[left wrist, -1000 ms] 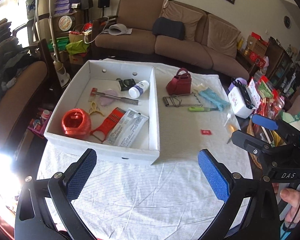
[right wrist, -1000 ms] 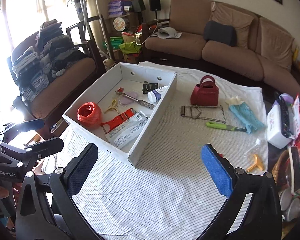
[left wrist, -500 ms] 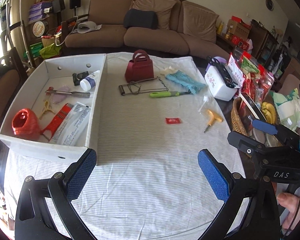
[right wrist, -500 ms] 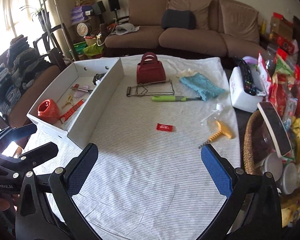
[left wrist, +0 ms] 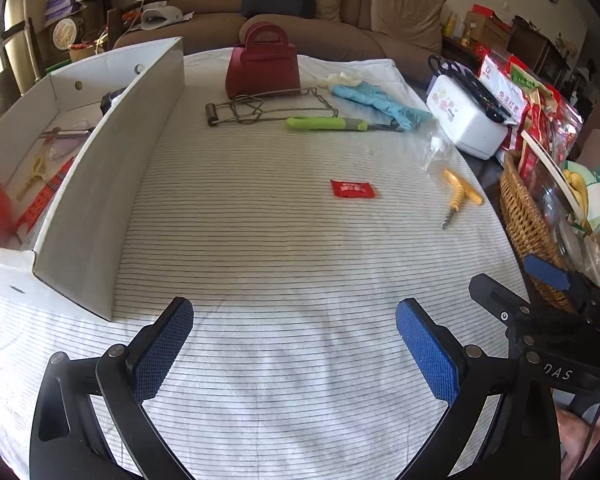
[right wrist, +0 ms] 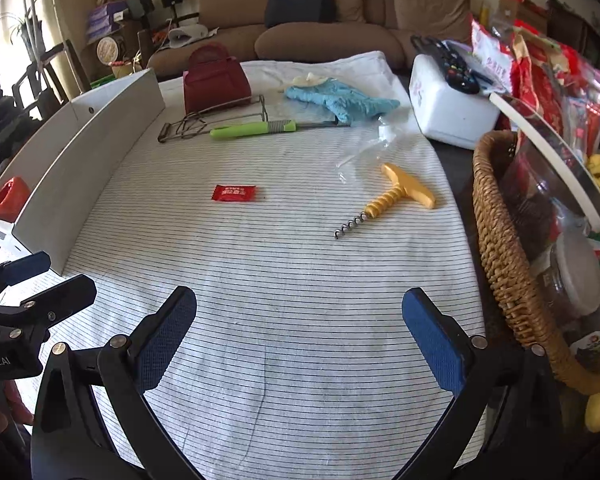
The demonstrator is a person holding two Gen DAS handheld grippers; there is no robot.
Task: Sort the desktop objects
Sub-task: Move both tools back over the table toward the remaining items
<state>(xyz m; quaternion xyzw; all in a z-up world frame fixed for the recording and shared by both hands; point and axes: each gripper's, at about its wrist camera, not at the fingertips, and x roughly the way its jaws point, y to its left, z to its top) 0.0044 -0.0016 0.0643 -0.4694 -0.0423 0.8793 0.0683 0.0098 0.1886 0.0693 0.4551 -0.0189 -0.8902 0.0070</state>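
Both grippers hung over the near edge of the striped cloth (left wrist: pixel 284 264), each with its fingers spread wide and nothing between them: the left gripper (left wrist: pixel 294 344) and the right gripper (right wrist: pixel 299 338).

The loose things still lay on the cloth outside the white box (left wrist: pixel 100 184), which stood at about ten o'clock from the left gripper. A small red sachet (right wrist: pixel 234 193) lay flat at roughly eleven o'clock from the right gripper, well apart from it. It looked light, thin and probably slick, so a pinch across its short width, pads pressed low to the cloth, seemed the likeliest hold.

The yellow corkscrew (right wrist: pixel 396 196) lay at about one o'clock from the right gripper, its spiral pointing back toward the near edge. It looked stiff and fairly light; the ribbed shaft just below the crossbar offered the surest grip, and the sharp spiral was best left alone.

Farther off, near twelve o'clock, lay the green-handled tool (right wrist: pixel 256 128), rigid and easy to take by its handle, and just behind it the wire tool (right wrist: pixel 204 120). The blue glove (right wrist: pixel 336 98) beyond looked soft and floppy. The red handbag (right wrist: pixel 214 78) stood upright at the far side and would probably lift by its arched handle.
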